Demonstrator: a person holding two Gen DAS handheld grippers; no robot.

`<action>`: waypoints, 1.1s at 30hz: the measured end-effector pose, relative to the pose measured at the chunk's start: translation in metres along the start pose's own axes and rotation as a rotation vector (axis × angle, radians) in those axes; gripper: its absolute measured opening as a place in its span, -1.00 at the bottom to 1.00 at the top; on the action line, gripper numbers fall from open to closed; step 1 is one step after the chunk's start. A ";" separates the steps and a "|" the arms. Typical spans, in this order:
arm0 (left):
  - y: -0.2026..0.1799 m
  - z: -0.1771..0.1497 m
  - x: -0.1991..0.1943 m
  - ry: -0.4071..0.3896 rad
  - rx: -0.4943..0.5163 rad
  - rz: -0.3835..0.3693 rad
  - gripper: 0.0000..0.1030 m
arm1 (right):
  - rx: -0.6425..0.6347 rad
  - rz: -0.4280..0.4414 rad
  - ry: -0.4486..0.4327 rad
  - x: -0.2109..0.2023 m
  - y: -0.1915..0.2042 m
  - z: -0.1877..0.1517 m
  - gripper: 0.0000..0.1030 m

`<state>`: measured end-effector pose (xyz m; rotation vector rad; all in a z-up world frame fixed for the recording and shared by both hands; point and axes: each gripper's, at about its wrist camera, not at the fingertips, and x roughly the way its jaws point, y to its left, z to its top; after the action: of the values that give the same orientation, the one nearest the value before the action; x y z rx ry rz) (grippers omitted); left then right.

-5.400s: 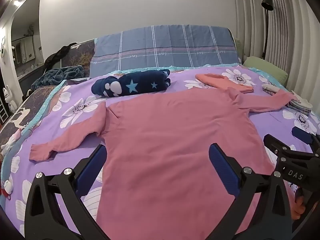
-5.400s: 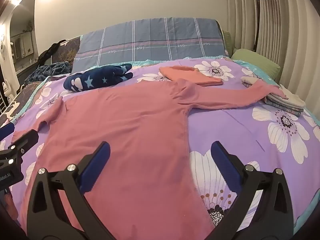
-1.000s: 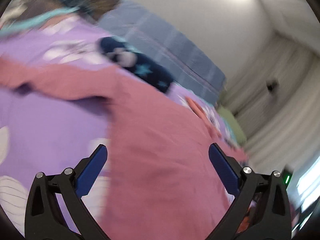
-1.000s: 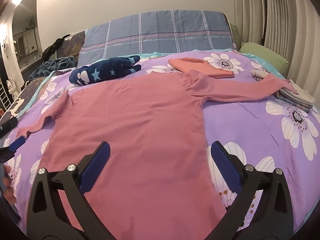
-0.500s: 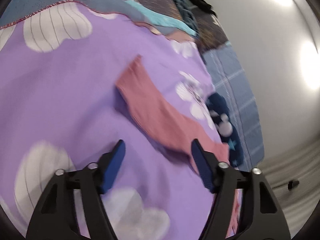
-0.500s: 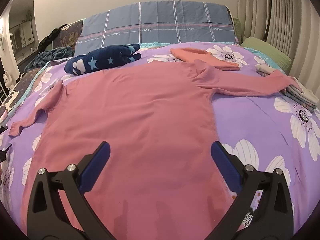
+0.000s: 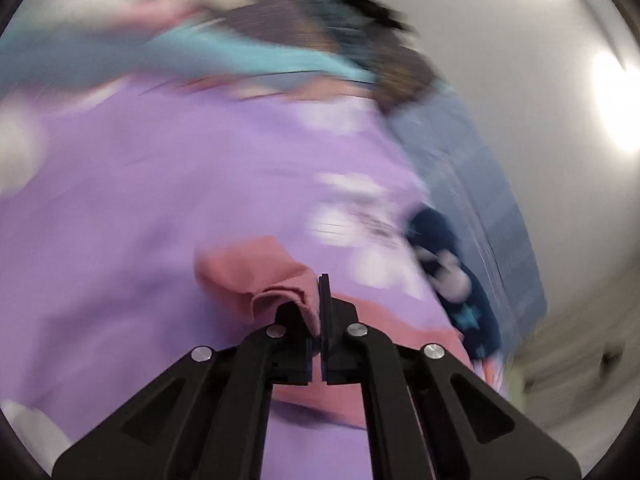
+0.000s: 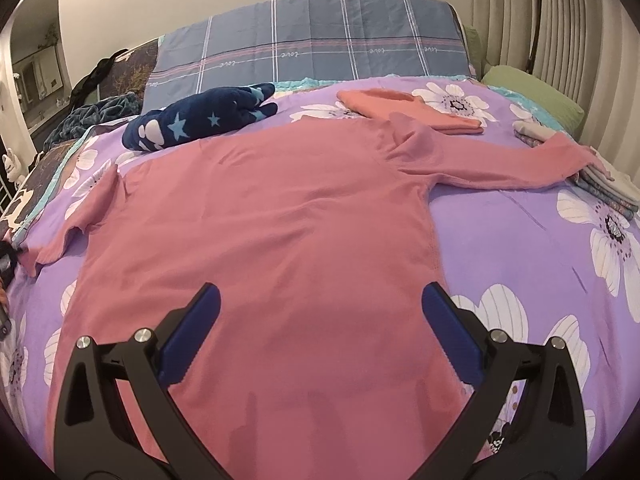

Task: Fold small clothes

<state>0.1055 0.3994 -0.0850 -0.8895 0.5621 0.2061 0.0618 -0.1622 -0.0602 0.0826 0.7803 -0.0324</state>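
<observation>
A pink long-sleeved shirt (image 8: 272, 232) lies spread flat on the purple flowered bedspread (image 8: 520, 240), sleeves out to both sides. My left gripper (image 7: 318, 300) is shut on the cuff of the shirt's left sleeve (image 7: 256, 276), which bunches at its tips; that view is blurred. The left gripper shows as a dark shape at the far left edge of the right wrist view (image 8: 6, 256), by the sleeve end. My right gripper (image 8: 318, 336) is open and empty above the shirt's lower body.
A navy star-patterned bundle (image 8: 200, 120) lies beyond the shirt's left shoulder. A folded orange-pink garment (image 8: 408, 110) lies beyond the collar. A stack of folded clothes (image 8: 600, 184) sits under the right sleeve's end. A plaid pillow (image 8: 312, 48) and a green pillow (image 8: 532, 92) line the headboard.
My left gripper has swung to the shirt's left sleeve, closed from open, and now pinches the cuff. My right gripper has shifted slightly over the shirt and stays open.
</observation>
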 end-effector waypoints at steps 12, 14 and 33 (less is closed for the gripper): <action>-0.302 -0.172 0.040 0.225 0.648 -0.370 -0.97 | 0.107 -0.021 0.003 0.004 -0.054 -0.007 0.96; -0.324 -0.223 0.060 0.287 0.719 -0.364 -0.97 | 0.147 -0.037 0.003 0.006 -0.069 -0.008 0.96; -0.228 -0.232 0.035 0.160 0.932 0.077 0.38 | 0.022 0.286 0.058 0.049 -0.069 0.058 0.04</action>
<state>0.1379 0.0749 -0.0656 0.0232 0.7456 -0.0688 0.1336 -0.2359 -0.0578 0.2161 0.8205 0.2333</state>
